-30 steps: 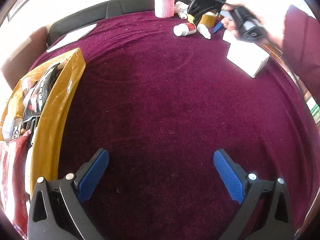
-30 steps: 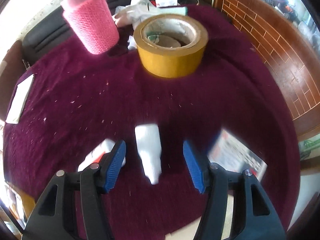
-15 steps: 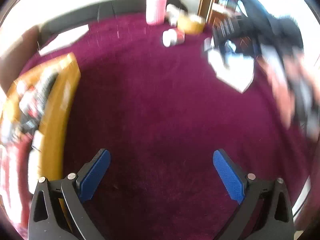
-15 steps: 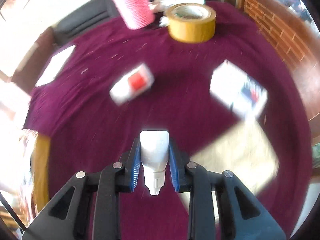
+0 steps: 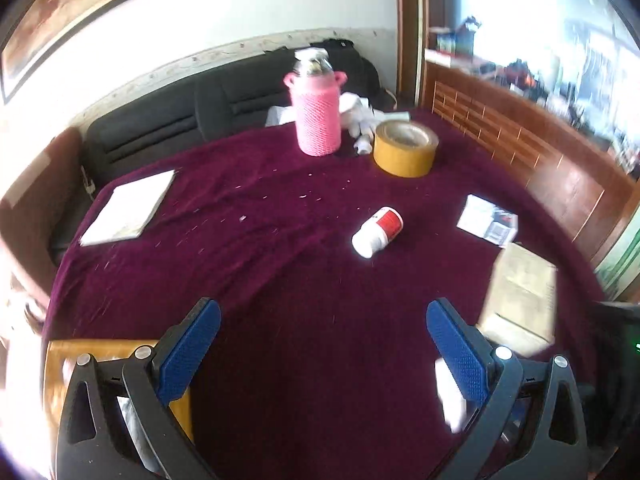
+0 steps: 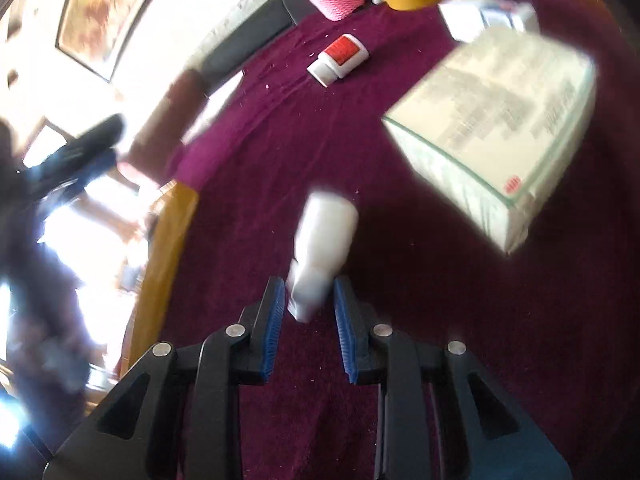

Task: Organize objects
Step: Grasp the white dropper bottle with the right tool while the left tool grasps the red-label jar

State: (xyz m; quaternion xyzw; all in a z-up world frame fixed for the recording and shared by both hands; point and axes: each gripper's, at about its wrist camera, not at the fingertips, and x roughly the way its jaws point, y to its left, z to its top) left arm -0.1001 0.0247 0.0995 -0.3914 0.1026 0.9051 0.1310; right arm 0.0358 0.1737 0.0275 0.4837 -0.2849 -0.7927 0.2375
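surface: maroon cloth (image 5: 280, 280) over a table, dark sofa (image 5: 168, 128) and framed picture behind.
held item: small white bottle (image 6: 324, 240), nozzle end between the pads of the right gripper (image 6: 308, 320), carried above the cloth; its jaws have just been closing, narrow on the bottle now.
other tool: left gripper (image 5: 320, 344) spread wide, nothing between its fingers.
destination (judged): yellow box (image 6: 168, 240) at the cloth's left edge, already holding items.
handling note: grip sits low on the tapered end and the bottle looks tilted, so carry slowly, level, and release only once over the box.
remaining: red-label bottle (image 5: 378, 232), tape roll (image 5: 404, 148), pink knit-covered flask (image 5: 318, 116), carton (image 6: 496, 128), booklet (image 5: 128, 208).
view difference: only the right wrist shows the grip; the left wrist shows the held bottle as just a white blur behind its own right finger.
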